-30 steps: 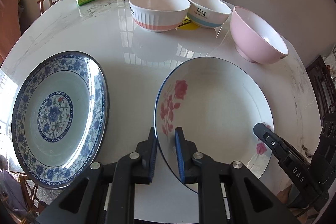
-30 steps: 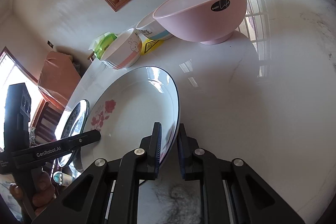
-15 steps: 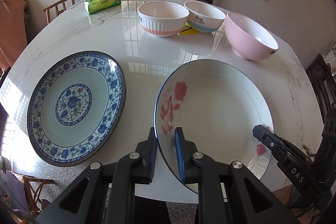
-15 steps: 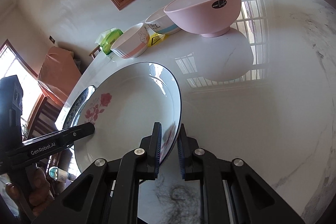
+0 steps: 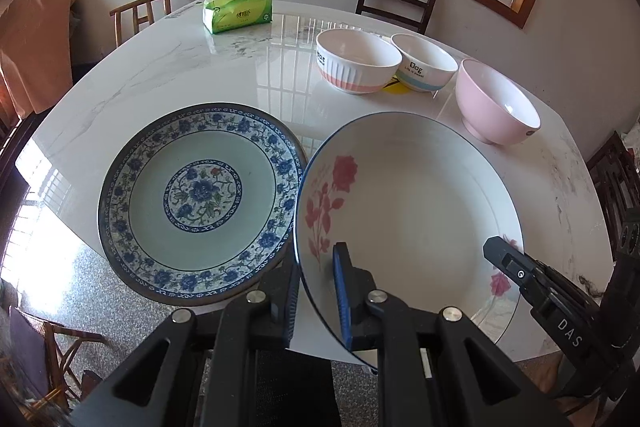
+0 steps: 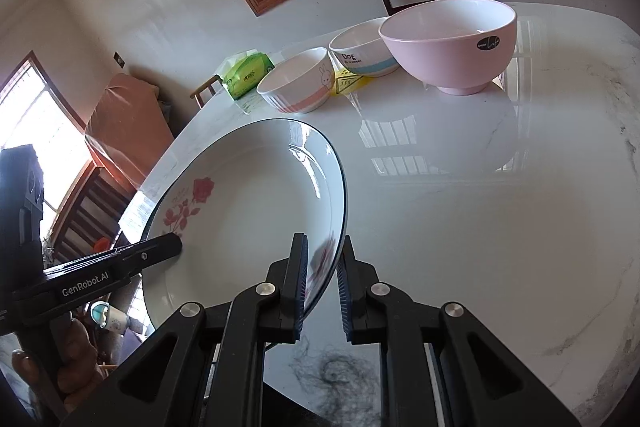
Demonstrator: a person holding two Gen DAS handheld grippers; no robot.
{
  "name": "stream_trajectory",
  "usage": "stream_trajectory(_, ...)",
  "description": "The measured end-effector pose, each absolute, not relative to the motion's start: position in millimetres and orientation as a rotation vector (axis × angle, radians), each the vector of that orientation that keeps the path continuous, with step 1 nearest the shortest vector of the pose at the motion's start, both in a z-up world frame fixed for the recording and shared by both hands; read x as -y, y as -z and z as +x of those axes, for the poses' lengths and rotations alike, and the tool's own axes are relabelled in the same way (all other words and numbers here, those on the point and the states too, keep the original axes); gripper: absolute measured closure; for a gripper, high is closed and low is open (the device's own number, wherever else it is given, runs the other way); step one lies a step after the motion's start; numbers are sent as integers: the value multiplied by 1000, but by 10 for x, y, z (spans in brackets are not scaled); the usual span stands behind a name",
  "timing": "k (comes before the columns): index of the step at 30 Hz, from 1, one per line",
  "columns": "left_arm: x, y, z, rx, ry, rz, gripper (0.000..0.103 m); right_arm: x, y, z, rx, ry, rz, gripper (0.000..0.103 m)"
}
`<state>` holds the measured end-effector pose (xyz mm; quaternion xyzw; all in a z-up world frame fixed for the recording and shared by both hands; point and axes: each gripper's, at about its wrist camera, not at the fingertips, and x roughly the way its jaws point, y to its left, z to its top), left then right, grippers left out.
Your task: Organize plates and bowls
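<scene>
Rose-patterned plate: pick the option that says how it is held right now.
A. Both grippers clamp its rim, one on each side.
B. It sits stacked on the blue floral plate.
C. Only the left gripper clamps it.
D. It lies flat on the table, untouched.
A: the left gripper and the right gripper each pinch the rim of the rose-patterned plate, beside the blue floral plate.

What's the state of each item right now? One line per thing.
rose plate: lifted, tilted, gripped at both rims
left tongs: shut on the rose plate's rim
right tongs: shut on the opposite rim
blue-patterned plate: flat on the table, empty
ribbed bowl: upright, empty
Dog bowl: upright, empty
pink bowl: upright, empty
tissue pack: open, tissue sticking out
</scene>
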<state>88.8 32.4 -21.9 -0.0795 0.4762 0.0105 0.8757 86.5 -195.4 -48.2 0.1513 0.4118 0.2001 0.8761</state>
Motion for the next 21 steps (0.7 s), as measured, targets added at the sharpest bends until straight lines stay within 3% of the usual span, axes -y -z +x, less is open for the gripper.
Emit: stream_trajectory(21,-1150,152,667,-962,-148,-266,86,1038,311,949,-869,-545,184,88)
